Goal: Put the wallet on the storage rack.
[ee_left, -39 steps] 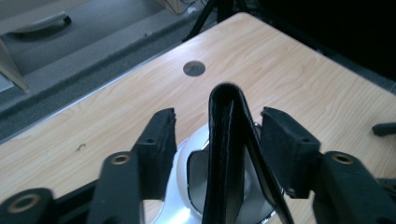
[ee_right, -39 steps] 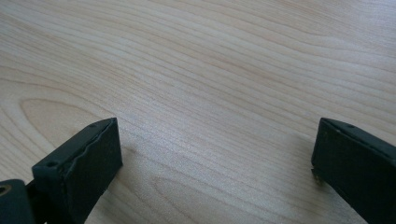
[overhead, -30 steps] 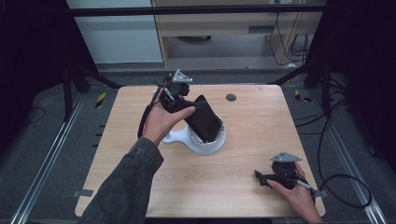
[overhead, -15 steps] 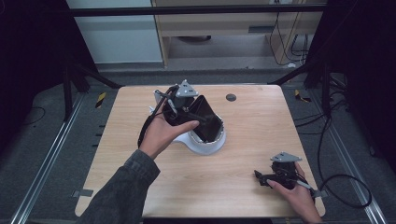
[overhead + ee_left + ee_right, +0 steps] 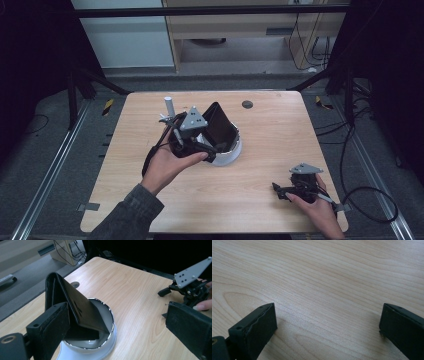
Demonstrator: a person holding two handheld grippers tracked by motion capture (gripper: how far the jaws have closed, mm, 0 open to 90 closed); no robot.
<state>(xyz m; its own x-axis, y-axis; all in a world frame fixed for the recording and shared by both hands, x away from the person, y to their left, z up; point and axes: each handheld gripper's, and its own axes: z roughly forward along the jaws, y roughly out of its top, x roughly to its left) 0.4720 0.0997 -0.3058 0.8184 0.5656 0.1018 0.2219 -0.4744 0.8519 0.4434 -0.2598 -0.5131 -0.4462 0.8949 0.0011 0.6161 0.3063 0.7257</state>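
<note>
My left gripper (image 5: pixel 200 145) has just been opening its jaws, now spread wide and released beside the black wallet (image 5: pixel 75 307), which leans tilted inside the white bowl (image 5: pixel 231 155) at table (image 5: pixel 270 125) centre. At five o'clock my right gripper (image 5: pixel 327 327) rests spread over bare wood; a small round hole (image 5: pixel 247 104) sits at one o'clock.

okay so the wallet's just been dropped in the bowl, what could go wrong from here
The black wallet stands tilted in the white bowl, propped like a tent, so it may tip out. The left gripper, jaws just opened wide, has one jaw close by the wallet and could knock it while backing away.
</note>
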